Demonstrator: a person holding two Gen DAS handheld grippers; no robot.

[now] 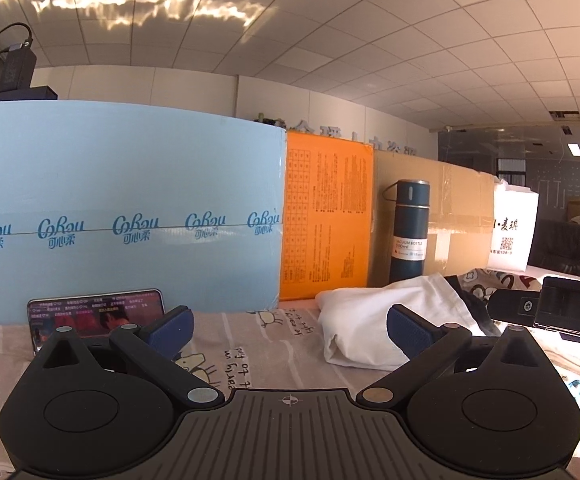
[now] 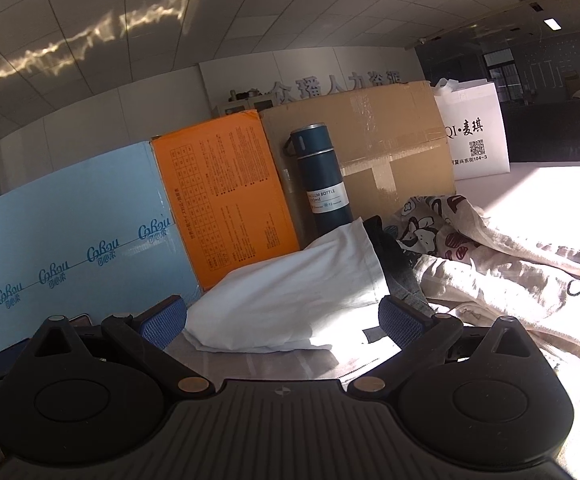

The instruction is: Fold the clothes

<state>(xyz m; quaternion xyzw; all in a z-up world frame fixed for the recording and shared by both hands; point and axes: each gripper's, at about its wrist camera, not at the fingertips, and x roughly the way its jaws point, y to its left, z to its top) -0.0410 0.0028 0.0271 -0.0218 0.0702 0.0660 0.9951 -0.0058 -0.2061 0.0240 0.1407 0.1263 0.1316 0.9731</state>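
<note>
A folded white garment [image 1: 374, 320] lies on the cartoon-print sheet [image 1: 250, 344], ahead and slightly right of my left gripper [image 1: 290, 330], which is open and empty. In the right wrist view the white garment [image 2: 290, 300] lies straight ahead of my right gripper [image 2: 282, 320], open and empty, with the garment's near edge between the pads. A dark grey garment [image 2: 398, 264] lies against its right side. A crumpled beige cartoon-print cloth [image 2: 490, 264] lies to the right.
A phone [image 1: 94, 316] with a lit screen leans against a light blue box [image 1: 122, 208]. An orange box [image 1: 326, 216], a cardboard box [image 1: 450, 216], a dark blue vacuum bottle [image 1: 408, 232] and a white bag [image 1: 510, 232] line the back. The other gripper [image 1: 562, 312] shows at right.
</note>
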